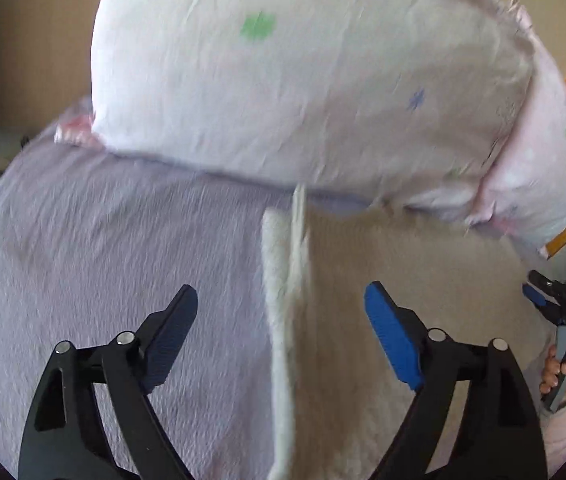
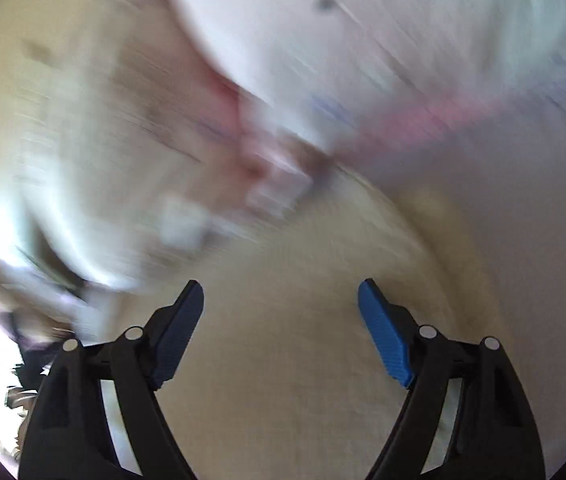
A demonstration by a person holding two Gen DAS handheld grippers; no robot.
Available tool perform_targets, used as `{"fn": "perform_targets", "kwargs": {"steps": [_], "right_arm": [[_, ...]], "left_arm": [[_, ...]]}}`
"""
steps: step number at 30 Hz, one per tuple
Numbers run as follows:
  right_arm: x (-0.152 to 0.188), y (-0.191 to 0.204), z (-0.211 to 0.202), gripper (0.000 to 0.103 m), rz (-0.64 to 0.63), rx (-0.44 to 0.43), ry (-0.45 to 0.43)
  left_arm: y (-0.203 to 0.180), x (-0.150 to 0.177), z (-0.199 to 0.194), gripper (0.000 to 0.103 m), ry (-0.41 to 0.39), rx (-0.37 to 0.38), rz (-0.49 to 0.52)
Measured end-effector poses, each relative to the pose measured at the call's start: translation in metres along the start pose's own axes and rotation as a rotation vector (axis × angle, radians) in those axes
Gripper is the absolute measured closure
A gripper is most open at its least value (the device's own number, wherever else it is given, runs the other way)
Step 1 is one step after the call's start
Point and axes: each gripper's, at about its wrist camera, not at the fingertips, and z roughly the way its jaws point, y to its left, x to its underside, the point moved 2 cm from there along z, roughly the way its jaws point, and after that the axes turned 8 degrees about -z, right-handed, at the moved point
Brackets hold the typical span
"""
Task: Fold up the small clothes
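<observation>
Blurring hides right-wrist detail; your left gripper and right gripper jaws apart, empty; pale garment partly cropped.

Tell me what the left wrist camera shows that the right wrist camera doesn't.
Left wrist only: a sharp pink garment with green and blue star prints, a lavender cloth beside a beige one, and the right gripper in a hand at the edge. Right wrist only: a heavily motion-blurred pale fabric; little else is legible. Both: open jaws holding nothing, left gripper, over a beige surface.
</observation>
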Motion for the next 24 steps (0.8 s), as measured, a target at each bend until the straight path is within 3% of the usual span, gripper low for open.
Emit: {"fn": "perform_targets", "kwargs": {"steps": [3,5,7,8,9,11,13,16,20,24], "right_arm": [[-0.002,-0.002,-0.026,0.027,0.040,-0.023,-0.075],[-0.002,0.000,-0.041,0.019,0.028,-0.027,-0.114],[0.000,0.001,-0.052,0.018,0.005,-0.028,-0.126],[0.001,0.001,-0.054,0.017,0.004,-0.035,-0.123],[0.002,0.000,-0.057,0.017,0.008,-0.047,-0.118],[0.005,-0.003,-0.058,0.016,0.017,-0.059,-0.110],[0.009,-0.007,-0.052,0.016,0.021,-0.065,-0.101],[0.015,-0.008,-0.054,0.016,0.023,-0.090,-0.089],[0.023,-0.014,-0.083,0.017,-0.011,-0.107,-0.145],[0.032,-0.028,-0.118,0.016,-0.001,-0.121,-0.219]], "left_arm": [[0.010,0.018,0.017,0.025,0.092,0.022,-0.026],[0.009,0.023,0.017,0.026,0.078,0.028,-0.006],[0.007,0.022,0.019,0.032,0.091,0.069,-0.018],[0.009,0.019,0.019,0.039,0.097,0.106,-0.035],[0.012,0.019,0.020,0.052,0.119,0.166,-0.079],[0.016,0.017,0.022,0.078,0.127,0.212,-0.147],[0.025,0.018,0.027,0.087,0.152,0.280,-0.259],[0.020,0.012,0.015,0.090,0.148,0.301,-0.294],[-0.042,-0.005,-0.023,0.091,0.103,0.364,-0.225],[-0.164,-0.008,-0.036,0.091,0.115,0.443,-0.083]]}}
